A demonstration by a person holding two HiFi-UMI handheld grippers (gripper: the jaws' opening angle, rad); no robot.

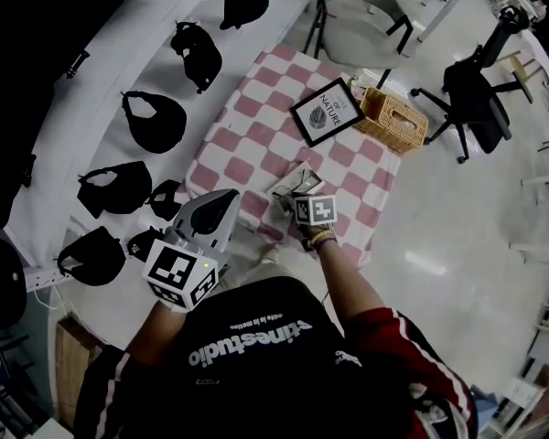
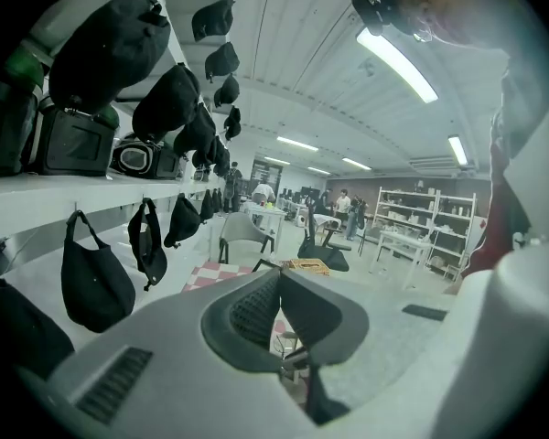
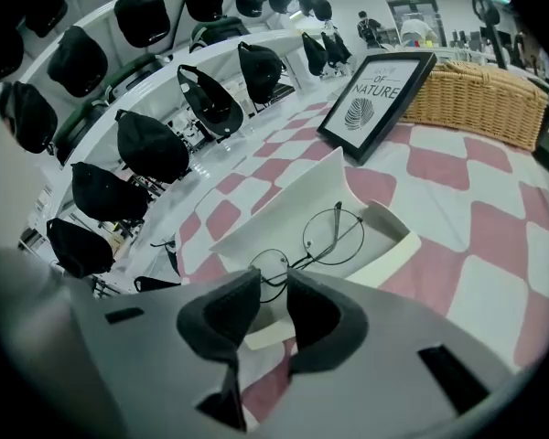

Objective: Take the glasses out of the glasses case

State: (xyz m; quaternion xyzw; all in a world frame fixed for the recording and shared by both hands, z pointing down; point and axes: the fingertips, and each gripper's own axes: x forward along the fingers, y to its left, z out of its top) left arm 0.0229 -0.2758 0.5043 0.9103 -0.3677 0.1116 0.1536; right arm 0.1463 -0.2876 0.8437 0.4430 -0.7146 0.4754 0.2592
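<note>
Round wire-framed glasses (image 3: 316,243) lie folded open in a white glasses case (image 3: 288,210) whose lid stands up behind them. The case (image 1: 298,180) rests near the front edge of the pink-and-white checked table (image 1: 256,126). My right gripper (image 3: 273,286) hangs just over the case's near end, pointing steeply down, its jaws open by a narrow gap. The rim of the nearer lens runs right up to that gap, and the pads do not press on it. In the head view the right gripper (image 1: 289,199) reaches the case. My left gripper (image 2: 279,280) (image 1: 227,199) hovers left of the table, shut and empty.
A framed leaf print (image 3: 382,94) (image 1: 327,111) and a wicker basket (image 3: 480,94) (image 1: 393,120) stand at the table's far side. Black caps (image 1: 156,122) hang along the white shelving on the left. A grey chair (image 1: 366,26) and a black office chair (image 1: 471,99) stand beyond.
</note>
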